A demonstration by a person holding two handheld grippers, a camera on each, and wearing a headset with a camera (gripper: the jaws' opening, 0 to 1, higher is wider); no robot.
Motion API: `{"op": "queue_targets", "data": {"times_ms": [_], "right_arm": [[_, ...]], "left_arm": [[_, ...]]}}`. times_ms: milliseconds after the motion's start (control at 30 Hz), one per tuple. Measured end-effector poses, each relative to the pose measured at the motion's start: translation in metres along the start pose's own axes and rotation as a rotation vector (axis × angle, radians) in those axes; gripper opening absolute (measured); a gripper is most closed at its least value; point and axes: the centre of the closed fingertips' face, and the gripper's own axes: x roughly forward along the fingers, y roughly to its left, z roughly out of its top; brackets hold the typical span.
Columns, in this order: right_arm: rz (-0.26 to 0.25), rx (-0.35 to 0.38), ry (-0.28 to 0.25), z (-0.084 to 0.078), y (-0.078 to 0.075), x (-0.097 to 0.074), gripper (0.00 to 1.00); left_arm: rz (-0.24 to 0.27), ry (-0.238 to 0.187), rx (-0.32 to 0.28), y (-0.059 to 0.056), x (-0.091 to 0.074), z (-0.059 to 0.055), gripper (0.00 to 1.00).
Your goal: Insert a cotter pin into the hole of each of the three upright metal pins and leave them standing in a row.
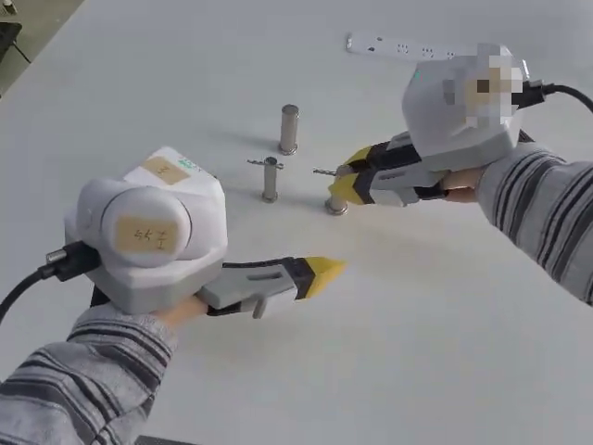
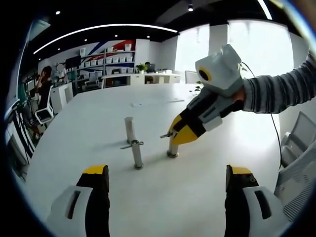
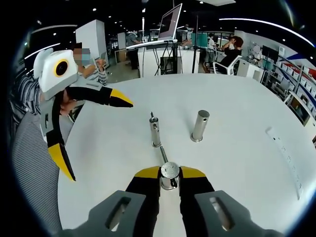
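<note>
Three metal pins stand on the white table (image 1: pixel 417 324). The far pin (image 1: pixel 289 128) is bare. The middle pin (image 1: pixel 271 179) has a cotter pin (image 1: pixel 264 163) through its top. My right gripper (image 1: pixel 350 173) sits over the near pin (image 1: pixel 336 205), with its jaws close on either side of the pin's top (image 3: pixel 170 171). It is shut on a second cotter pin (image 3: pixel 162 153), whose stem pokes out past the fingertips (image 1: pixel 324 171). My left gripper (image 2: pixel 166 173) stands open with nothing in it, low and short of the row (image 1: pixel 324 271).
A white power strip (image 1: pixel 398 46) lies at the table's far side, behind the pins. The right gripper view shows desks, monitors and seated people beyond the table edge (image 3: pixel 197 79). Bare tabletop stretches in front of the row.
</note>
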Motion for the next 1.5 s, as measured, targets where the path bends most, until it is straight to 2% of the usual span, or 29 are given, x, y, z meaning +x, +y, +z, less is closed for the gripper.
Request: {"op": "queue_targets", "data": {"times_ms": [400,567,700,833,1000,1167,1200,1233,1367,1500], "right_arm": [[-0.006,-0.002,0.002,0.000,0.001,0.000,0.10],[0.004,-0.035,-0.003,0.002,0.008,0.000,0.22],[0.022,0.006,-0.053,0.014,0.011,-0.004,0.29],[0.007,0.061,-0.118,0.032,0.008,-0.008,0.35],[-0.041,0.111,-0.180,0.048,-0.004,-0.008,0.37],[-0.113,0.152,-0.209,0.058,-0.021,0.000,0.36],[-0.115,0.153,-0.210,0.059,-0.022,0.001,0.36],[-0.132,0.179,-0.215,0.061,-0.032,0.005,0.36],[-0.167,0.204,-0.218,0.065,-0.043,0.017,0.33],[-0.180,0.212,-0.228,0.068,-0.052,0.033,0.31]], "left_arm": [[-0.002,0.006,-0.009,-0.001,0.000,-0.003,0.98],[0.000,0.006,-0.005,0.001,-0.001,-0.003,0.98],[-0.001,0.001,-0.001,0.000,-0.002,-0.002,0.99],[-0.001,0.000,0.004,0.001,-0.003,-0.001,0.99],[-0.006,-0.016,0.003,0.000,-0.005,0.001,0.99],[0.004,-0.023,0.005,0.002,-0.008,0.002,0.99],[0.007,-0.024,0.004,0.003,-0.008,0.002,0.99],[0.010,-0.024,0.003,0.004,-0.009,0.002,0.99],[0.016,-0.021,0.004,0.006,-0.011,0.000,0.99],[0.015,-0.024,0.004,0.005,-0.012,-0.001,0.99]]}}
